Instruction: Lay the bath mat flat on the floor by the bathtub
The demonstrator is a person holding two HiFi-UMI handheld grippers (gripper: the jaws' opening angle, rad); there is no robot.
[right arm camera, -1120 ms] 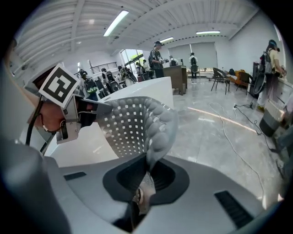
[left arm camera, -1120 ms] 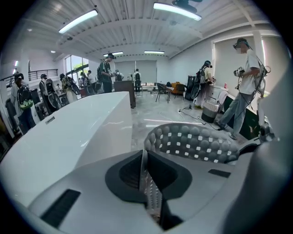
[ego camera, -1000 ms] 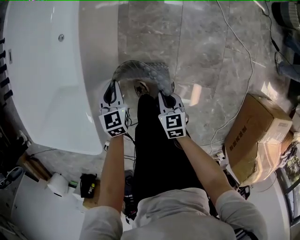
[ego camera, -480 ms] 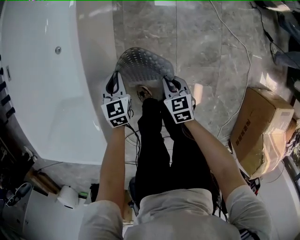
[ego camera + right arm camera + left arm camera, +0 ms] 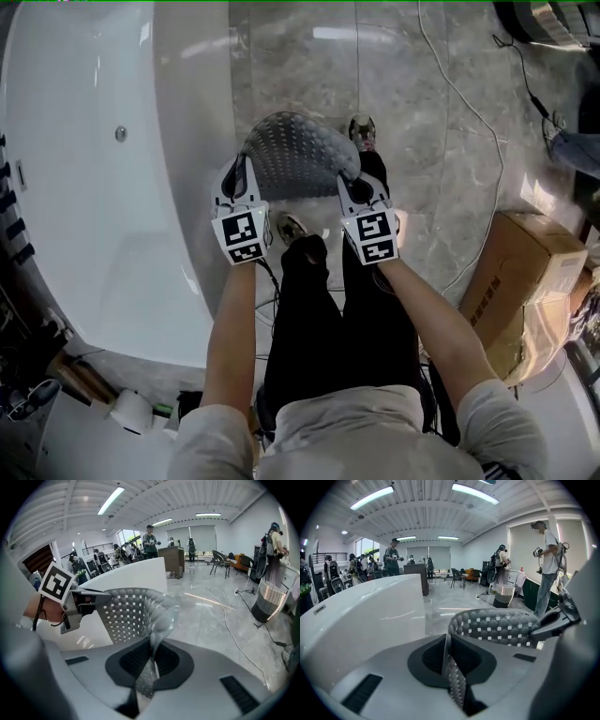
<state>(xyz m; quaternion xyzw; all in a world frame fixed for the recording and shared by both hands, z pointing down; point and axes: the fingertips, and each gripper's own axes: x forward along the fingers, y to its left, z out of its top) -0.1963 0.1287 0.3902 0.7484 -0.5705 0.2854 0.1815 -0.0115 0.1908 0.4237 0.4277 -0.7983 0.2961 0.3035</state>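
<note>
A grey translucent bath mat with a grid of bumps and holes hangs in the air between both grippers, bowed upward over the marble floor beside the white bathtub. My left gripper is shut on the mat's left edge, and the mat's arched span runs off to the right. The right gripper is shut on the mat's right edge, with the left gripper showing across the mat.
The person's black trouser legs and shoes stand right under the mat. A cardboard box sits at the right. A white cable runs over the floor. Other people stand far off in the hall.
Both grippers have moved forward with the mat, away from the body. The mat now spreads wider between them, and one foot has stepped forward.
</note>
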